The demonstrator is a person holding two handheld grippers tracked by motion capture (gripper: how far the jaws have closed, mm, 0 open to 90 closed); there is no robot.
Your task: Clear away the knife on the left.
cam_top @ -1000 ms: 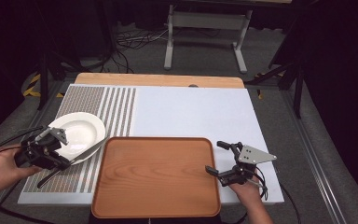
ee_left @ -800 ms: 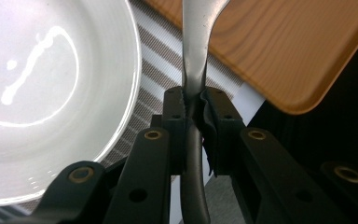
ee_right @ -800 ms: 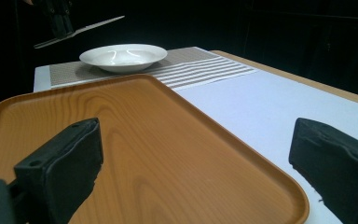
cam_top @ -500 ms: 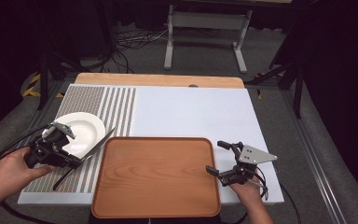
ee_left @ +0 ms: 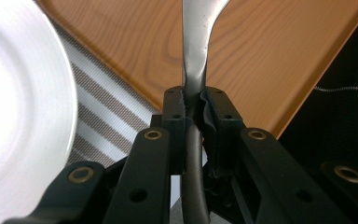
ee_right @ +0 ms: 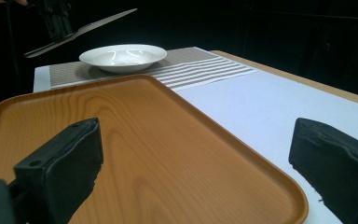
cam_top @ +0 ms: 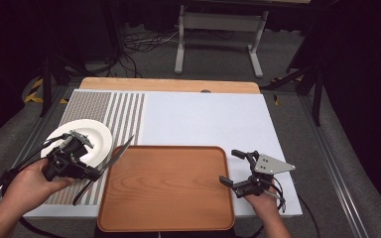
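My left gripper (cam_top: 93, 173) is shut on a table knife (cam_top: 120, 150), gripping it where the dark handle meets the blade. The knife hangs in the air between the white plate (cam_top: 93, 135) and the left rim of the wooden tray (cam_top: 168, 193), blade pointing away and to the right. In the left gripper view the silver blade of the knife (ee_left: 196, 42) rises from my shut left gripper (ee_left: 195, 100) over the tray (ee_left: 279, 51), with the plate (ee_left: 18, 93) at left. My right gripper (cam_top: 233, 167) stands open at the tray's right edge, nothing between its pads (ee_right: 70, 156).
A white mat with a brown striped patch (cam_top: 124, 111) covers the table. Its bare white part (cam_top: 203, 119) lies beyond the tray. In the right gripper view the plate (ee_right: 121, 55) sits past the tray (ee_right: 121, 135), with the knife (ee_right: 93, 23) held above it.
My left gripper has moved right toward the tray with the knife, lifting it off the striped mat. The right gripper has stayed still and open.
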